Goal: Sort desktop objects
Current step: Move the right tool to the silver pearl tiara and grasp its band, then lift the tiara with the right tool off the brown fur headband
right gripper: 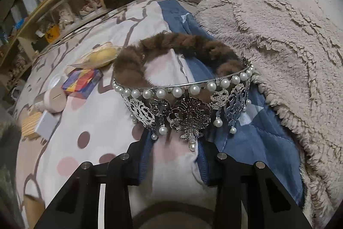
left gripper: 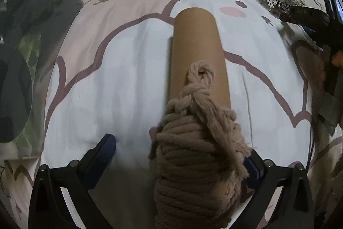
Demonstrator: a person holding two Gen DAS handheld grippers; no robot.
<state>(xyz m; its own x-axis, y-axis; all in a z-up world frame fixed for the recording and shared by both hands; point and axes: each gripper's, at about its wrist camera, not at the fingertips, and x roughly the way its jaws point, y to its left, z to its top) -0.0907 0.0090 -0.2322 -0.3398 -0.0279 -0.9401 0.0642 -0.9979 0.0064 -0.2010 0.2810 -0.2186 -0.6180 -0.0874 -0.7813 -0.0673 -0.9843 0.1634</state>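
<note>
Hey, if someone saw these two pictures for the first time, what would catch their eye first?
Probably the silver pearl-trimmed headpiece, lying just ahead of the right tongs with a brown furry headband behind it. Then the cardboard tube wound with beige rope, lying between the open left tongs on the cartoon-print bedsheet.

The right claw (right gripper: 174,156) stands with its blue-padded fingers (right gripper: 146,156) apart, just below a silver pearl-trimmed crown (right gripper: 188,104). A brown furry headband (right gripper: 171,44) touches the crown's far side (both lie on a cartoon-print bedspread (right gripper: 103,121)). To the left sit a colourful box (right gripper: 82,79) and a white box (right gripper: 46,125). A beige fleece blanket (right gripper: 278,25) fills the right.
</note>
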